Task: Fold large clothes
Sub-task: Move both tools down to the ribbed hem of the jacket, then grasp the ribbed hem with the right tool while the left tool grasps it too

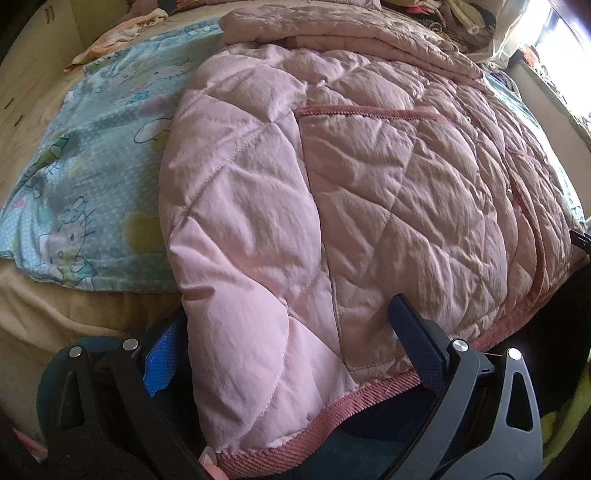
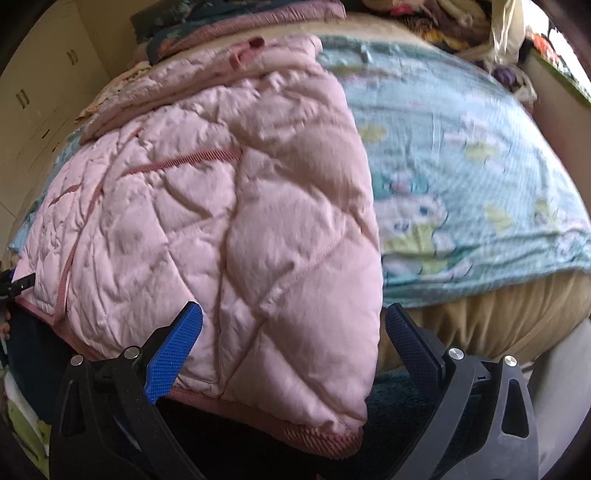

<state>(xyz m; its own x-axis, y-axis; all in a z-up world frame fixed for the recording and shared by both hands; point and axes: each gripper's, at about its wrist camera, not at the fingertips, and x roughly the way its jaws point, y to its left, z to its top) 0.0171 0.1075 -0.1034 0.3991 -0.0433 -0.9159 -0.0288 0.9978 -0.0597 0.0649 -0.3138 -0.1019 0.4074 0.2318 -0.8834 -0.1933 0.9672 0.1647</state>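
Pale pink quilted padded jacket [image 1: 332, 192], trimmed with a darker pink ribbed hem band [image 1: 332, 410], lying spread on a bed over a light blue cartoon-print cotton sheet [image 1: 92, 166]; a beige blanket [image 1: 55, 306] shows beneath the sheet at the near edge. The jacket's hem faces the tongs and its long axis runs away from them toward a heap of folded pink fabric [image 1: 332, 33] at the far end.

Left gripper [image 1: 284, 354]: jaws spread wide, released, straddling the hem corner on its own side, where a folded-in sleeve panel overlies the body. One blue textured pad is half hidden behind the fabric.

Right gripper [image 2: 291, 339]: likewise unclenched, jaws set to either side of the opposite hem corner (this view is slightly blurred). Nothing is pinched in either tool.

Each gripper stands directly before its own corner, about equally near. Judged from this layout, the coming move calls for closing on both hem corners and carrying them along the long axis toward the collar end.
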